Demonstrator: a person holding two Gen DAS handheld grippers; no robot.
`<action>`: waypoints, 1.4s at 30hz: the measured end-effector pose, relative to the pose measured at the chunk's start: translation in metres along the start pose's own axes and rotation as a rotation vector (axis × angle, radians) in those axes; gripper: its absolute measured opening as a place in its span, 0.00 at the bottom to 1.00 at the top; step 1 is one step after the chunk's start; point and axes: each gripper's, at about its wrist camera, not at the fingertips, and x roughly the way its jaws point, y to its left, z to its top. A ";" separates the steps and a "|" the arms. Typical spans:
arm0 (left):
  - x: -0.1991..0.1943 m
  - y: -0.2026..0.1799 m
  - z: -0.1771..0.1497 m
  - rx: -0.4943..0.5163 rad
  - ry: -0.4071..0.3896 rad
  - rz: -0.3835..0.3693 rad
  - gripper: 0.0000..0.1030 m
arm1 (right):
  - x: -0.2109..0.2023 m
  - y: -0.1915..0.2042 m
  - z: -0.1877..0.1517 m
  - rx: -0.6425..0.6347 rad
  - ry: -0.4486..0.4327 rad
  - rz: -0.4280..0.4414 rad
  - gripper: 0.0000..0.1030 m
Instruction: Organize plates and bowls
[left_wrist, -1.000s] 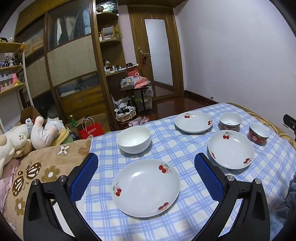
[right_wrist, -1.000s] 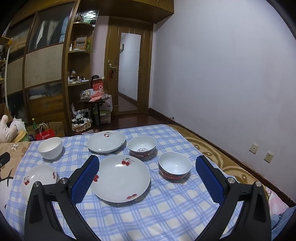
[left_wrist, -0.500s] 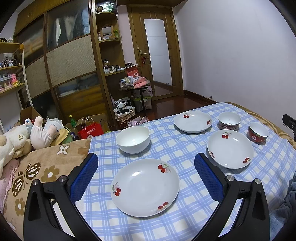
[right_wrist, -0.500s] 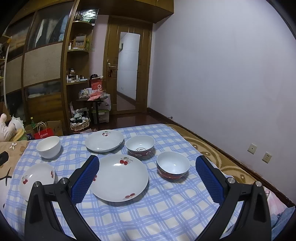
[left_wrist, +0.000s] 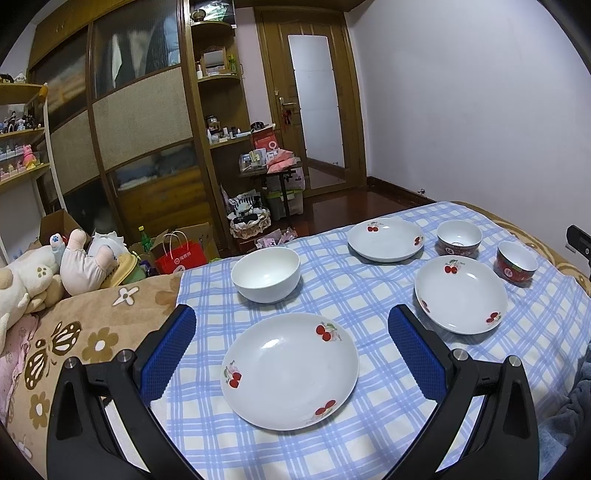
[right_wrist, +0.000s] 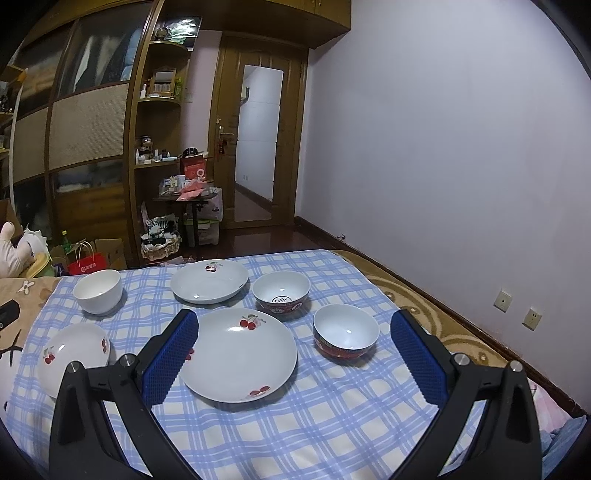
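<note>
In the left wrist view, the left gripper (left_wrist: 291, 347) is held low over the near left part of the checked cloth (left_wrist: 369, 295), its jaws spread wide and nothing held between them. The near plate (left_wrist: 290, 371) lies flat directly ahead between the blue pads (left_wrist: 168, 350), probably because it is the first piece meant to be taken. A white bowl (left_wrist: 266, 273) stands behind it toward the cloth's far left corner. To the right lie a second plate (left_wrist: 461, 293) and, at the far edge, a third plate (left_wrist: 385, 239), with a patterned bowl (left_wrist: 459, 238) and a red bowl (left_wrist: 516, 262) near the right edge. All pieces stand apart, none stacked, so the sorting is judged not yet begun. In the right wrist view, the right gripper (right_wrist: 293, 354) is likewise wide open and empty, held above the cloth (right_wrist: 295, 424). The middle plate (right_wrist: 238, 354) sits just ahead, partly behind the left pad (right_wrist: 170, 356), and the red bowl (right_wrist: 346, 336) stands beside it. The patterned bowl (right_wrist: 281, 292) and far plate (right_wrist: 209, 280) lie beyond, the white bowl (right_wrist: 98, 290) at the far left corner, and the left plate (right_wrist: 74, 356) by the left edge.
</note>
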 end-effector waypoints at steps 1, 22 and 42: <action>0.000 0.002 0.001 -0.002 0.001 0.002 0.99 | 0.000 0.000 0.000 0.000 -0.002 -0.002 1.00; 0.025 0.011 0.036 0.001 0.089 -0.012 0.99 | 0.006 0.011 0.026 -0.082 -0.014 0.030 1.00; 0.104 -0.070 0.099 0.060 0.161 -0.185 0.99 | 0.108 -0.026 0.044 0.114 0.195 0.103 1.00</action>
